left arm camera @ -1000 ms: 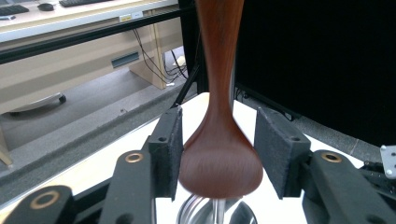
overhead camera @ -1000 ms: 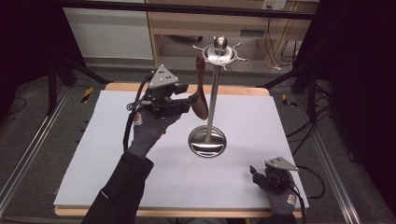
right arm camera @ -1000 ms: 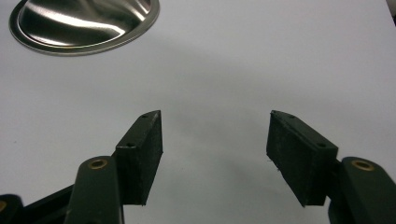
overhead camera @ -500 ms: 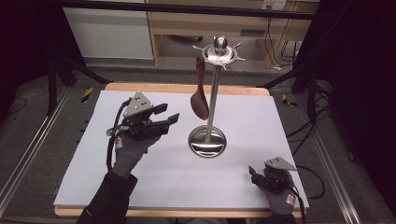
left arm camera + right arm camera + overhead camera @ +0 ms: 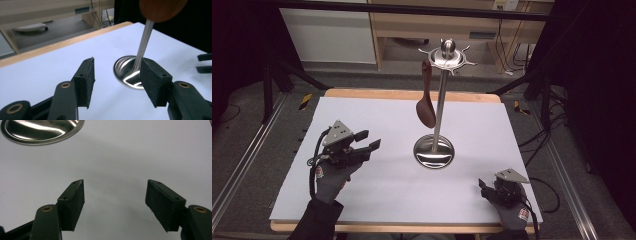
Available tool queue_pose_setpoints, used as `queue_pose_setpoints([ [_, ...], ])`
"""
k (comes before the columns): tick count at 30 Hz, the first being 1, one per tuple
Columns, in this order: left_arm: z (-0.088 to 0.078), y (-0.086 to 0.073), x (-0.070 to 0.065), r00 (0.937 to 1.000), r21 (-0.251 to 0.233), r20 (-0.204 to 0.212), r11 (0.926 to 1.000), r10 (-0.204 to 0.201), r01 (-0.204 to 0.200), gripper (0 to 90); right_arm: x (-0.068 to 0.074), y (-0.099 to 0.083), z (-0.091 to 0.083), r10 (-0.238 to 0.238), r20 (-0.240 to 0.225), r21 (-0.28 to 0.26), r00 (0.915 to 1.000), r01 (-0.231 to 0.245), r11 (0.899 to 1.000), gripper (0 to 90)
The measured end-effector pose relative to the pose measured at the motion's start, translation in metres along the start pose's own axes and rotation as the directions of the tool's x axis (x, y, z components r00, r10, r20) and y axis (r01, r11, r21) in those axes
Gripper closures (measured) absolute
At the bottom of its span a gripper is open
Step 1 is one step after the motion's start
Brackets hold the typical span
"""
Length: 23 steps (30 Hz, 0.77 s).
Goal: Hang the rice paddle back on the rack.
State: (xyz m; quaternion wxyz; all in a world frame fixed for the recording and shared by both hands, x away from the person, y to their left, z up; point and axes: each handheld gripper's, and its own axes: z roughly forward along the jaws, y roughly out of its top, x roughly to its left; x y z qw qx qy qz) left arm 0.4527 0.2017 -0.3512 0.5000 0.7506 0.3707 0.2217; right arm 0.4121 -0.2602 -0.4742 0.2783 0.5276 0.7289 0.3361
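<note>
High view: left gripper (image 5: 371,141) fingers have just been opening, empty, left of the spoon (image 5: 426,107); right gripper (image 5: 482,188) fingers spread, empty.

Spoon (image 5: 162,8): in the left gripper view we see just the round brown bottom; the top edge cuts off the rest.
Stand pole (image 5: 143,47): here it looks blurry, and its top with the hooks is cut off.
Stand base (image 5: 41,130): in the right gripper view the top edge cuts it, so we see just a shiny part of the dish.
Right gripper (image 5: 492,187): in the high view it is small and dark, so we cannot tell its jaws apart there.
Right hand (image 5: 512,215): the bottom edge cuts it off.
Other gripper's tips (image 5: 205,62): the right edge of the left gripper view cuts them.
</note>
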Motion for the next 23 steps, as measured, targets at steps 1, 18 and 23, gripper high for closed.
queue_pose_setpoints([
  [1, -0.001, -0.005, 0.002, 1.0000, 0.008, -0.003, 1.0000, -0.002, 0.002, 45.1, 0.000, 0.000, 0.000, 0.000, -0.001, 0.001, 1.0000, 0.000, 1.000, 31.6],
  [18, -0.004, -0.088, 0.036, 0.9905, 0.148, -0.115, 0.9847, -0.075, 0.092, 43.4, 0.000, -0.002, 0.002, 0.000, 0.007, 0.022, 1.0000, 0.000, 1.000, 29.9],
  [23, -0.006, -0.101, 0.041, 0.9854, 0.162, -0.146, 0.9805, -0.087, 0.111, 42.6, 0.000, -0.002, 0.002, -0.004, 0.006, 0.026, 1.0000, 0.004, 1.000, 29.7],
])
